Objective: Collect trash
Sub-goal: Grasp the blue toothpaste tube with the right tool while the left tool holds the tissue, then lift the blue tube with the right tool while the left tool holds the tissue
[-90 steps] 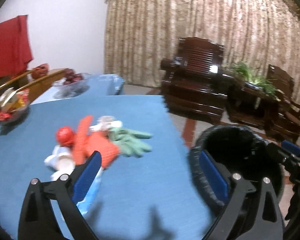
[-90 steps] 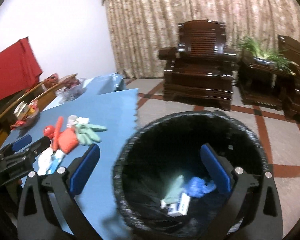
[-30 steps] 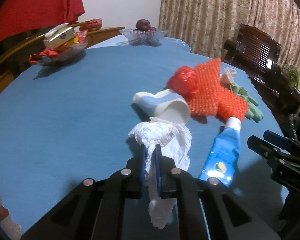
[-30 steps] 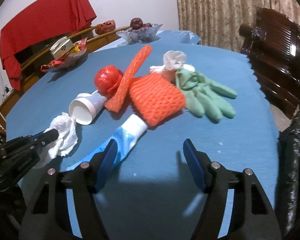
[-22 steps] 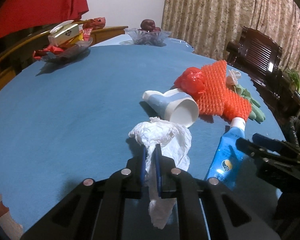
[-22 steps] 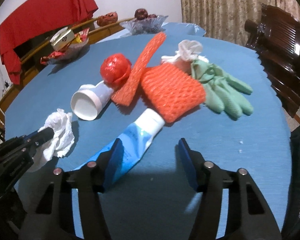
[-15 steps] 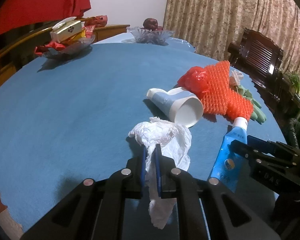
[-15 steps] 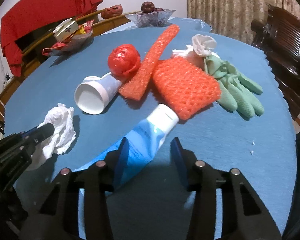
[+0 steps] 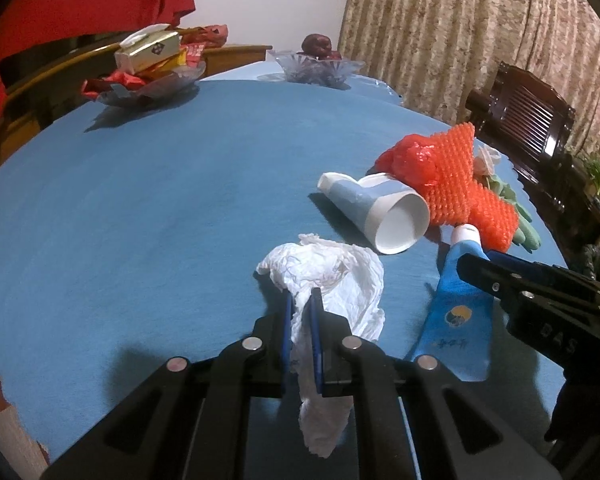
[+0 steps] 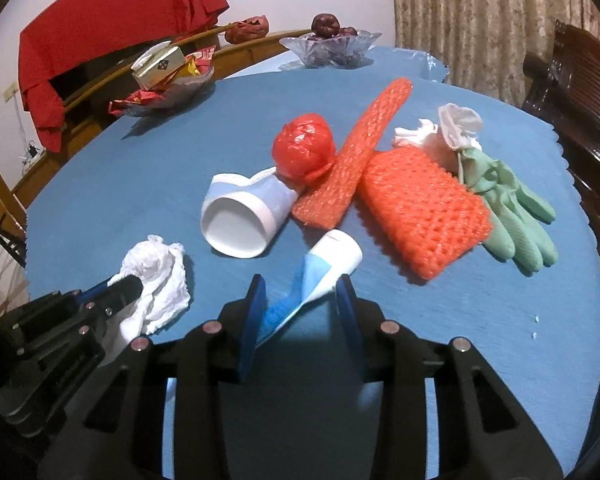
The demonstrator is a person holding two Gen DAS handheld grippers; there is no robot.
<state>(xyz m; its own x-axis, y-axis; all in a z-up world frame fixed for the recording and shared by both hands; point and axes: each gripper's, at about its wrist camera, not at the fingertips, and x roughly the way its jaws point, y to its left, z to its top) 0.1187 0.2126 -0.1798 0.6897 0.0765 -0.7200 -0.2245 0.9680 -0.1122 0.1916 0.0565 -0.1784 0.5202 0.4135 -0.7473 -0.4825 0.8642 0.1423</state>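
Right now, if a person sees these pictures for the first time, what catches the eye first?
The bright orange foam nets and red plastic ball piled mid-table stand out on the blue tablecloth. In front, the left gripper pinches a crumpled white tissue, while the right gripper's jaws are closing around a blue tube.

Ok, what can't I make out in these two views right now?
- Tube: lower end hidden behind the closing right claw in right wrist view; pad contact unclear.
- Print on the tube, left wrist view: too small.
- Tissue: middle hidden between left claw pads.
- Trash bin: outside both views.
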